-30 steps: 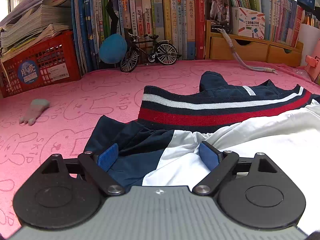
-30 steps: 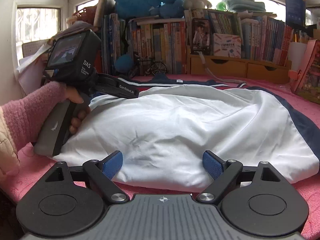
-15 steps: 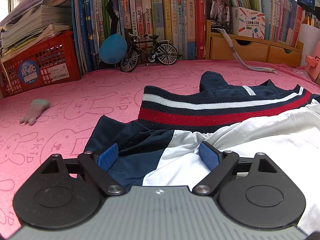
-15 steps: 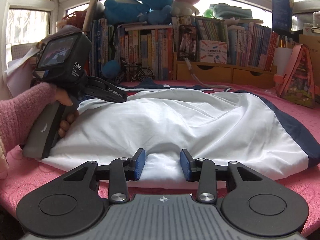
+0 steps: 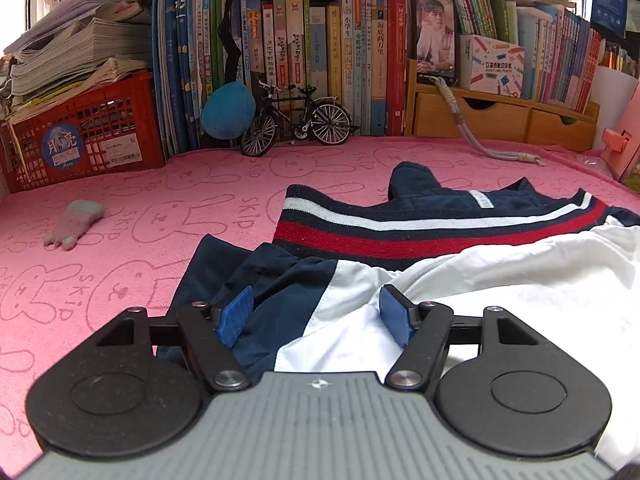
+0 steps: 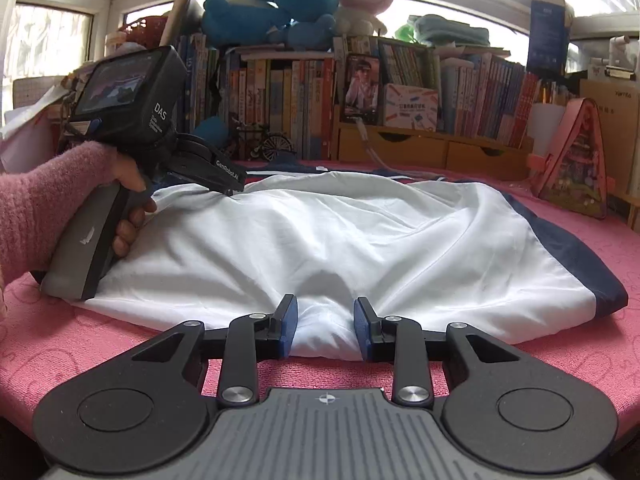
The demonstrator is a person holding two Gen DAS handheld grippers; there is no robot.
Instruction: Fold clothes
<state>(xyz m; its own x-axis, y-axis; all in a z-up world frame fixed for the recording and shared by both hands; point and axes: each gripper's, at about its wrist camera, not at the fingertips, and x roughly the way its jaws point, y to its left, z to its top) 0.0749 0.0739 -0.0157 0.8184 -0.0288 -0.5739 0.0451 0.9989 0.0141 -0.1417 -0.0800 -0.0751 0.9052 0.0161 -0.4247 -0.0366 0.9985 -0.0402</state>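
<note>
1. Jacket (image 6: 340,240): white body with navy panels, lying flat on the pink cloth (image 5: 120,248); a striped navy, white and red hem band (image 5: 420,224) lies at 12 o'clock of the left gripper.
2. Right gripper (image 6: 325,326): jaws closing, blue pads pressing a bunched fold of the jacket's white near edge.
3. Left gripper (image 5: 316,316): jaws closing over the navy-and-white seam; fabric lies between the pads, which do not yet pinch it. In the right wrist view its body reads "DAS" and "GenRobot.AI", and a hand (image 6: 128,208) in a pink sleeve holds it at 10 o'clock.
4. Pink cloth: printed with rabbit outlines and the word "SKIP".
5. Red crate (image 5: 84,132) at 10 o'clock: round blue label reading "Moon", papers stacked on top.
6. Model bicycle (image 5: 296,120) at 12 o'clock, a blue plush ball (image 5: 228,110) just beside it, before a row of books (image 5: 312,60).
7. Grey glove (image 5: 76,224) at 10 o'clock, well apart from the jacket.
8. Wooden drawers (image 5: 500,116) at 1 o'clock.
</note>
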